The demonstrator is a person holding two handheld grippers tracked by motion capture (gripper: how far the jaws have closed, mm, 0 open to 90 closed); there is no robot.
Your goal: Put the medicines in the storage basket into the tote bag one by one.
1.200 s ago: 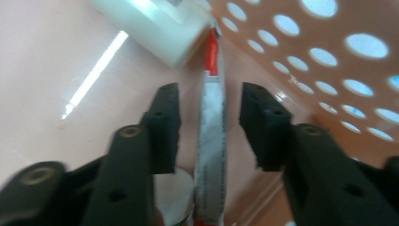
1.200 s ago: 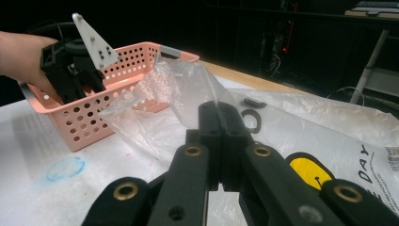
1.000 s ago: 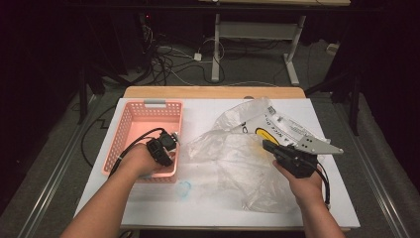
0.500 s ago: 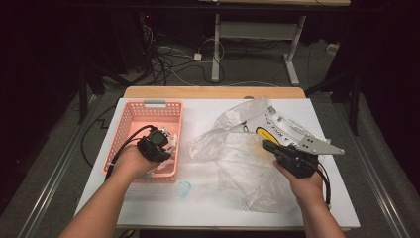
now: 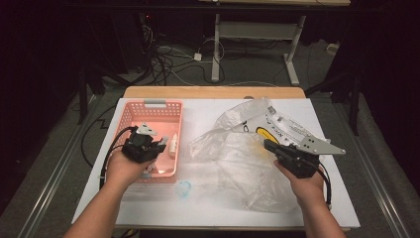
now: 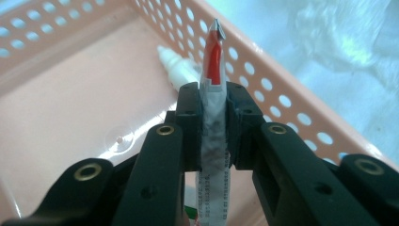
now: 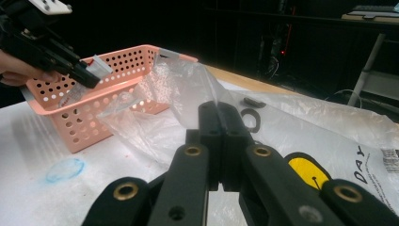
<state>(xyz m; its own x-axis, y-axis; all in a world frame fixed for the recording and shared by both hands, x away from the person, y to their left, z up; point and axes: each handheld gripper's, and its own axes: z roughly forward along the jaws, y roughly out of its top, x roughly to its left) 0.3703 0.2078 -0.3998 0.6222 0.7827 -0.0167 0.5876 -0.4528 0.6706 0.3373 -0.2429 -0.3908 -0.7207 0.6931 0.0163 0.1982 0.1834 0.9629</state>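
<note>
High view, left side: the left gripper hangs over the near end of the pink basket, the hand under it, forearm coming up from the bottom edge; a white packet lies just right of it in the basket.
High view, right side: the right gripper points left into the clear plastic bag spread on the white desk, wrist level, cable trailing back along the forearm.
High view, extra: a faint blue ring on the desk, nearer the person than the basket and between the two hands (too pale to say what it is).

Left gripper view, grip: the jaws pinch a thin sachet edge-on, its red and white end standing out past the tips, its printed part running back between the jaws.
Left gripper view, beyond the tips: a small white bottle lies on the basket floor just ahead and to the left; the perforated wall runs on the right, the bag beyond it.

Right gripper view, grip: the jaws are pressed together on a fold of the plastic bag, which rises from the tips.
Right gripper view, farther off: up and to the left, above the basket rim, the left gripper holds the sachet; a yellow print on the bag sits just right of the jaws.
</note>
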